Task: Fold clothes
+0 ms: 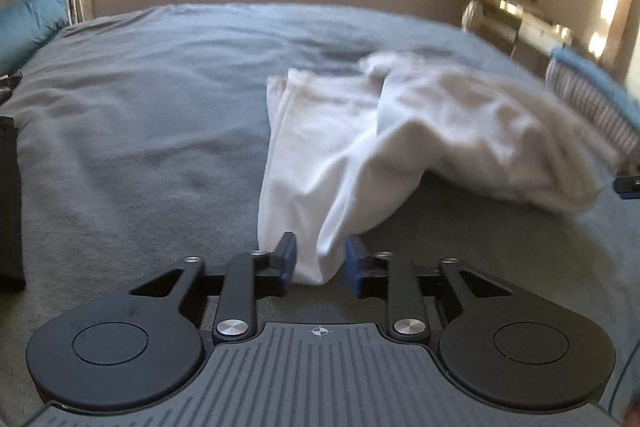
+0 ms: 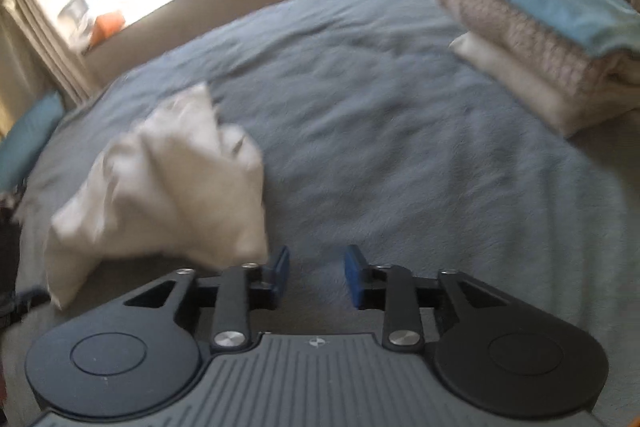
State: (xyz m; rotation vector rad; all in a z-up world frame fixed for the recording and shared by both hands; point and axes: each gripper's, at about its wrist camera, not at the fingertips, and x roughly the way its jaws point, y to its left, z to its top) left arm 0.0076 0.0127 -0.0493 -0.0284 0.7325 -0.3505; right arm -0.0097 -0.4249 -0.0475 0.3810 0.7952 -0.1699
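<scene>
A white garment (image 1: 400, 147) lies rumpled and partly folded on the grey-blue bed cover (image 1: 140, 107). Its near end hangs down between the blue pads of my left gripper (image 1: 320, 259). The jaws stand apart and the right pad is clear of the cloth. In the right wrist view the same white garment (image 2: 168, 179) lies bunched to the left, its near corner just beside the left finger (image 2: 280, 263). My right gripper (image 2: 316, 267) is open over the bare bed cover (image 2: 400, 147) with nothing between its fingers.
A stack of folded clothes (image 2: 540, 39), blue on top, sits at the bed's far right, and shows as the stack (image 1: 592, 99) in the left wrist view. A blue pillow (image 1: 28, 23) lies far left. A black object (image 1: 8, 203) is at the left edge.
</scene>
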